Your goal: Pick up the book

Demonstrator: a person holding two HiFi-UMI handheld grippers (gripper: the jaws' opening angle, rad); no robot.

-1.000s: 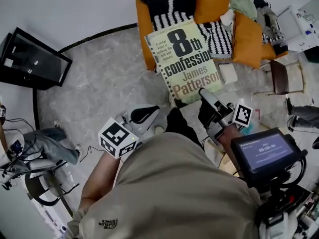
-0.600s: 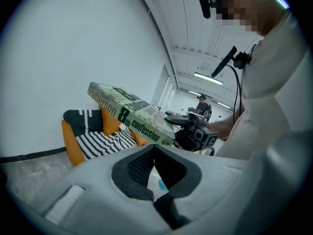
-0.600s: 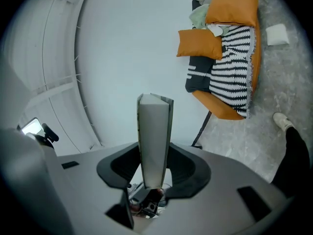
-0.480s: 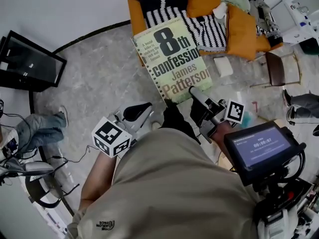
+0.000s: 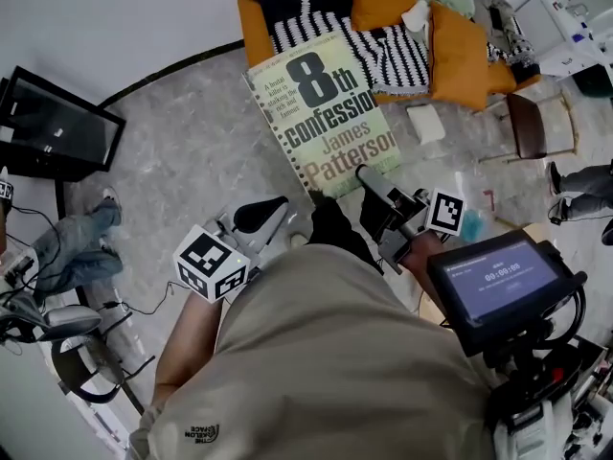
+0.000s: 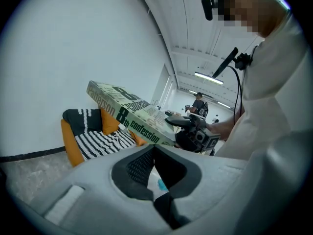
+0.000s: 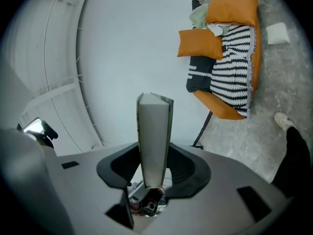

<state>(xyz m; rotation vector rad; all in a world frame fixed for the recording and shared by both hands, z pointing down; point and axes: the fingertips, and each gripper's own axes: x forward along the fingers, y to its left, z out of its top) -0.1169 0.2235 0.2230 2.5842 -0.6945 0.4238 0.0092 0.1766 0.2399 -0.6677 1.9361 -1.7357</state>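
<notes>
With right gripper (image 5: 370, 182), pinches the book (image 5: 321, 113) by its near edge, pads pressed on both covers, book reaching out ahead toward the orange sofa (image 5: 251, 29). With left gripper (image 5: 261, 217), holds nothing: jaws spread, just left of the right gripper, clear of the book.

The grey marbled floor (image 5: 182, 161) carried an orange sofa (image 5: 251, 27) against the white wall, draped with a black-and-white striped blanket (image 5: 393, 51) and orange cushions (image 5: 458, 56). Just in front of the sofa a small white square pad (image 5: 425, 123) lay flat on the floor, with a brown chair (image 5: 530, 127) standing near it. Well apart on the other side, a black screen (image 5: 53, 127) stood by the wall, and loose cables (image 5: 144, 307) trailed across the floor.
</notes>
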